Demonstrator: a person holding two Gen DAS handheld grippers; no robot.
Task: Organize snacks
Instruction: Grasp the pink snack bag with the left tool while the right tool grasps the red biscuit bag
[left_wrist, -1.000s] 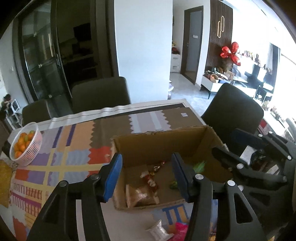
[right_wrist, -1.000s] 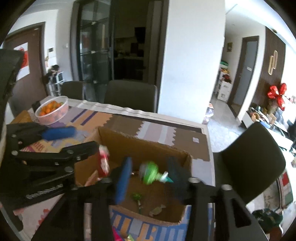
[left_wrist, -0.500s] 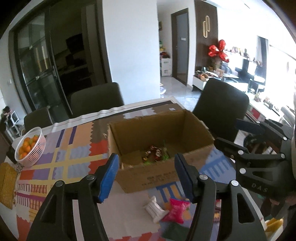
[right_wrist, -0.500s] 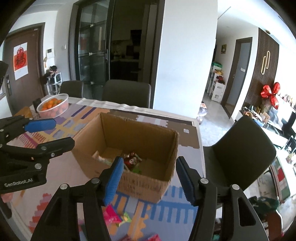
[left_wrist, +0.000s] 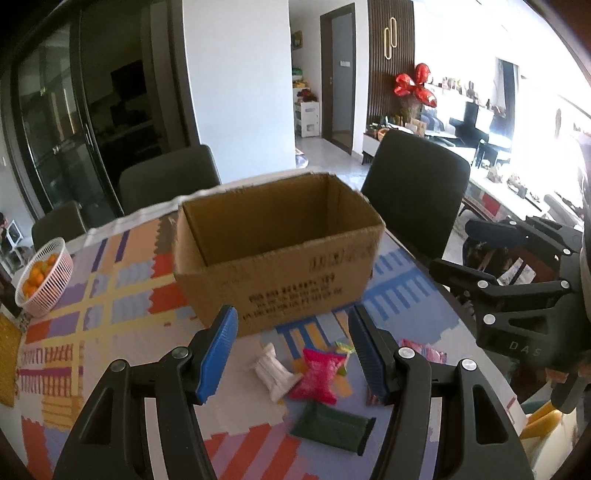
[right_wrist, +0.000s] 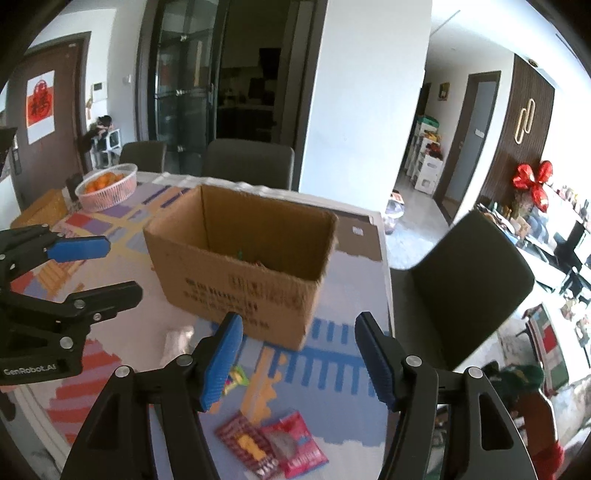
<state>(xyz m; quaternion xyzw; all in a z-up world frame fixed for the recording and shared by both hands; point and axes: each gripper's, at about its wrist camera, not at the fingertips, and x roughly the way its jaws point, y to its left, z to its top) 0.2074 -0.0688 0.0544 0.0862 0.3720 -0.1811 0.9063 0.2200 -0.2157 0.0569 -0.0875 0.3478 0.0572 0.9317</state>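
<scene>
An open cardboard box (left_wrist: 280, 254) stands on the patterned table; it also shows in the right wrist view (right_wrist: 240, 273), with a few snacks just visible inside. My left gripper (left_wrist: 293, 352) is open and empty, above a white packet (left_wrist: 271, 371), a pink packet (left_wrist: 317, 374) and a dark green packet (left_wrist: 330, 426) lying in front of the box. My right gripper (right_wrist: 304, 360) is open and empty, above two red packets (right_wrist: 271, 448) and a small colourful candy (right_wrist: 234, 380).
A pink basket of oranges (left_wrist: 44, 277) sits at the table's far left. Dark chairs stand behind the table (left_wrist: 170, 181) and at its right (left_wrist: 413, 203). The table's right edge (right_wrist: 386, 295) lies close to the box.
Both grippers have pulled back and down from over the box to the near side of the table. The right gripper let a green snack go into the box.
</scene>
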